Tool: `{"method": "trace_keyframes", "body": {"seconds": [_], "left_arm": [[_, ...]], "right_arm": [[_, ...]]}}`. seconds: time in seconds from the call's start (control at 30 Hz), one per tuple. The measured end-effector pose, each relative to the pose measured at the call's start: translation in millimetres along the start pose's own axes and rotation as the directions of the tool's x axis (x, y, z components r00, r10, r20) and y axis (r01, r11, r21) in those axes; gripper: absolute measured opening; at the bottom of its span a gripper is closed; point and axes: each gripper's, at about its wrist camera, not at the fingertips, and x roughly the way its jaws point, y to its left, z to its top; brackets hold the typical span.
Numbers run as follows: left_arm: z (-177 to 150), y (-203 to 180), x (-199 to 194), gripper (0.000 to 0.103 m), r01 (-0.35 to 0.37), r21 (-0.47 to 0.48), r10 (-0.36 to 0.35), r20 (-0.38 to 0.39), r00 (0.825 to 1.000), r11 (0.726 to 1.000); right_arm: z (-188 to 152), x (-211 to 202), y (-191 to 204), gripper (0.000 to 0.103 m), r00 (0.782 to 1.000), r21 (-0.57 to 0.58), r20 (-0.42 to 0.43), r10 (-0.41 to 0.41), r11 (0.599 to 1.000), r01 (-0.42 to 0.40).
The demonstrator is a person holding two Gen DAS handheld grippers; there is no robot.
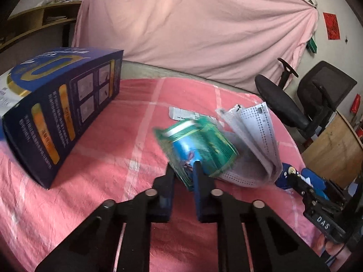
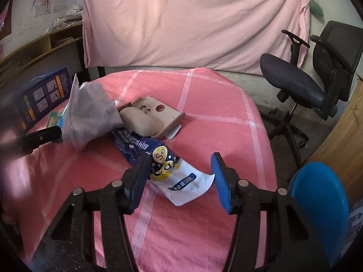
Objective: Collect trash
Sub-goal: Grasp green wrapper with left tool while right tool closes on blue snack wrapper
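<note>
A pink checked cloth [image 2: 204, 104] covers the work surface, with a pink sheet [image 1: 192, 22] hung behind it and an office chair [image 2: 317, 72] well off to the right. A dark blue carton [image 1: 65, 111] lies on its side at the left of the cloth. A grey face mask [image 1: 254, 140] stands crumpled just beside the held item, with a white paper slip [image 1: 181, 113] lying behind. In the right wrist view, a tan cardboard piece with punched holes [image 2: 152, 115] lies behind the mask, and a blue disc [image 2: 322, 206] fills the lower right corner. Left gripper [image 1: 183, 170]: jaws closed upon a green and blue wrapper [image 1: 199, 149], blurred, raised off the cloth and touching the mask. Right gripper [image 2: 181, 170]: jaws spread wide, straddling a blue, white and yellow snack pouch [image 2: 168, 165] that lies flat on the cloth; the left finger overlaps the pouch, the right finger stands clear of it.
</note>
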Motion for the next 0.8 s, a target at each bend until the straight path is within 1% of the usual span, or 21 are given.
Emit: {"method": "trace_keyframes", "body": {"seconds": [0.07, 0.1, 0.2, 0.23, 0.33, 0.5, 0.6, 0.63, 0.67, 0.7, 0.8], "left_arm": [[-1, 0, -1, 0.006, -0.001, -0.016, 0.001, -0.002, 1.000, 1.000], [-2, 0, -2, 0.002, -0.006, -0.020, 0.006, 0.003, 1.000, 1.000], [-2, -1, -9, 0.001, -0.017, -0.018, 0.018, 0.019, 1.000, 1.000], [-3, -1, -13, 0.001, -0.019, -0.017, 0.019, 0.025, 0.999, 1.000], [-6, 0, -28, 0.000, -0.033, -0.012, 0.033, 0.063, 0.997, 0.999], [-14, -1, -52, 0.000, -0.065, -0.013, 0.066, 0.127, 0.990, 0.998], [-20, -2, -67, 0.000, -0.088, -0.001, 0.087, 0.165, 0.982, 0.996], [-22, -5, -70, 0.000, -0.094, 0.002, 0.092, 0.176, 0.980, 0.996], [-23, -6, -76, 0.000, -0.099, 0.005, 0.096, 0.190, 0.977, 0.995], [-25, -7, -79, 0.000, -0.101, 0.009, 0.097, 0.200, 0.975, 0.995], [-29, -12, -91, 0.000, -0.105, 0.032, 0.094, 0.239, 0.966, 0.994]], "right_arm": [[-2, -2, 1, 0.078, 1.000, 0.000, 0.005, 0.003, 1.000, -0.003], [-3, -4, 2, 0.076, 1.000, 0.000, 0.008, 0.003, 1.000, -0.003], [-7, -10, 2, 0.072, 1.000, 0.004, 0.020, 0.014, 1.000, -0.014], [-8, -11, 2, 0.069, 1.000, 0.005, 0.022, 0.016, 1.000, -0.016], [-13, -17, 3, 0.063, 0.999, 0.005, 0.027, 0.023, 1.000, -0.023], [-21, -30, 9, 0.061, 0.998, 0.008, 0.057, 0.016, 1.000, -0.016], [-24, -42, 12, 0.061, 0.995, 0.007, 0.099, -0.002, 1.000, 0.001], [-24, -46, 11, 0.056, 0.993, 0.007, 0.118, -0.010, 1.000, 0.009], [-25, -50, 11, 0.049, 0.990, 0.009, 0.139, -0.015, 1.000, 0.014], [-26, -53, 11, 0.025, 0.988, 0.012, 0.154, -0.022, 1.000, 0.020], [-27, -61, 7, 0.025, 0.980, 0.029, 0.198, -0.025, 0.999, 0.020]]}}
